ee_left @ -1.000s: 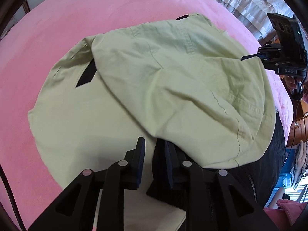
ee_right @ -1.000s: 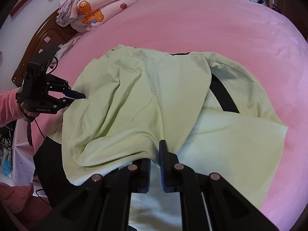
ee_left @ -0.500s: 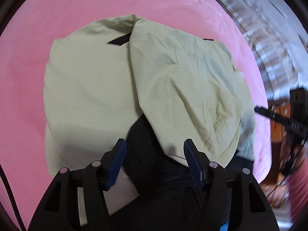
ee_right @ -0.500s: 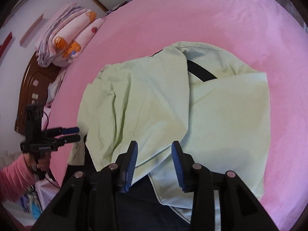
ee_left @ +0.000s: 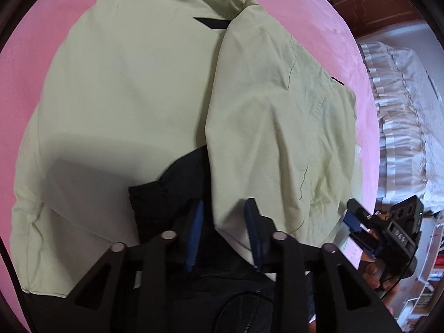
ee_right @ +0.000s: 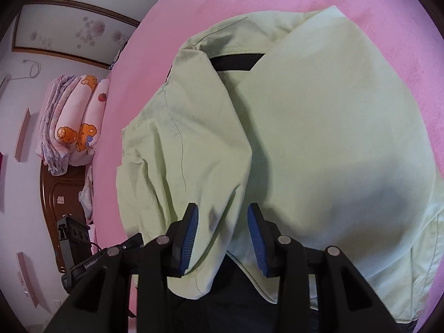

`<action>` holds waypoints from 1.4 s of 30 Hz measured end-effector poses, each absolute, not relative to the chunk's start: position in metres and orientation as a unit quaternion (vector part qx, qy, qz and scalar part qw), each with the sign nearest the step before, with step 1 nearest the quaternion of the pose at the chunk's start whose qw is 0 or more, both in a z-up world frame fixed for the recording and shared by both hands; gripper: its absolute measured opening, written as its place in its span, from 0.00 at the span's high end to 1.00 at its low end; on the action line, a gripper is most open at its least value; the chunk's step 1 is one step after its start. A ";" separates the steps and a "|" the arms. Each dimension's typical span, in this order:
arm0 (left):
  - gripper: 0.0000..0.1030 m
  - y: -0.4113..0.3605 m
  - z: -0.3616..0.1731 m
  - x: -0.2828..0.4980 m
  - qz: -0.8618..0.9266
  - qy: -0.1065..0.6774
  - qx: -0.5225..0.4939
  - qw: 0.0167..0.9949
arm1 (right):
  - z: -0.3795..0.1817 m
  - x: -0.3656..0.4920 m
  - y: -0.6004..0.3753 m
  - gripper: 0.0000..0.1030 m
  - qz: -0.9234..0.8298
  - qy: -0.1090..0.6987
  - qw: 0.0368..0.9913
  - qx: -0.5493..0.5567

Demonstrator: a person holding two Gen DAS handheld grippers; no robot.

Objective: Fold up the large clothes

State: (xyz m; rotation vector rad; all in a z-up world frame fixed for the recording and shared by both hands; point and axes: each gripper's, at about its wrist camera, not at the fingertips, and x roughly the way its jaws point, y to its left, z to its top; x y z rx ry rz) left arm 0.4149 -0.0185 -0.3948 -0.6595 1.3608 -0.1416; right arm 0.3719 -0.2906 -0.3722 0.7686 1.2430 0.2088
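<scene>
Here the pale green garment (ee_left: 133, 88) lies spread across the pink bed (ee_left: 30, 36), its near end reaching the bed's near edge, where dark lining (ee_left: 172, 194) shows from under it. One panel is folded over the rest, and its long edge runs from the black strip (ee_left: 212, 22) at the far end toward the near edge. The left gripper (ee_left: 223, 231) hangs over the near corner of that folded panel; its jaws are closing, the cloth's edge lies between the blue pads (ee_left: 194, 236), and they do not visibly press it. The right gripper (ee_right: 223, 236) stands with a moderate gap, the folded panel's lower end between its fingers but not pinched. Beyond the bed's left edge in the right wrist view, folded quilts (ee_right: 75, 122) rest on a wooden headboard (ee_right: 52, 194).
</scene>
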 end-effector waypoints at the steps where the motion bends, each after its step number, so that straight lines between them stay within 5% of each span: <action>1: 0.81 -0.021 -0.396 0.416 -0.065 0.616 -0.304 0.723 | -0.376 0.373 -0.288 0.64 0.096 0.571 0.736 0.351; 3: 0.89 -0.026 -0.397 0.417 -0.060 0.615 -0.305 0.724 | -0.382 0.376 -0.280 0.67 0.090 0.583 0.734 0.337; 5: 0.92 -0.030 -0.399 0.418 -0.058 0.617 -0.307 0.722 | -0.388 0.379 -0.273 0.93 0.086 0.593 0.730 0.328; 8: 0.95 -0.030 -0.399 0.416 -0.047 0.617 -0.316 0.719 | -0.394 0.378 -0.272 0.97 0.083 0.590 0.728 0.338; 18: 0.94 -0.049 -0.384 0.407 0.000 0.628 -0.207 0.750 | -0.391 0.365 -0.261 0.94 0.084 0.631 0.729 0.249; 25: 0.68 -0.074 -0.339 0.429 -0.007 0.584 -0.120 0.803 | -0.334 0.376 -0.248 0.92 0.078 0.565 0.812 0.123; 28: 0.57 -0.085 -0.325 0.456 -0.015 0.564 -0.100 0.819 | -0.322 0.395 -0.242 0.82 0.094 0.540 0.831 0.096; 31: 0.56 -0.090 -0.316 0.482 -0.027 0.531 -0.089 0.842 | -0.319 0.419 -0.239 0.71 0.097 0.520 0.844 0.088; 38: 0.57 -0.082 -0.334 0.545 -0.034 0.506 -0.090 0.857 | -0.335 0.476 -0.218 0.72 0.119 0.470 0.871 0.079; 42: 0.77 -0.083 -0.352 0.567 -0.032 0.502 -0.085 0.860 | -0.344 0.500 -0.211 0.81 0.128 0.452 0.877 0.101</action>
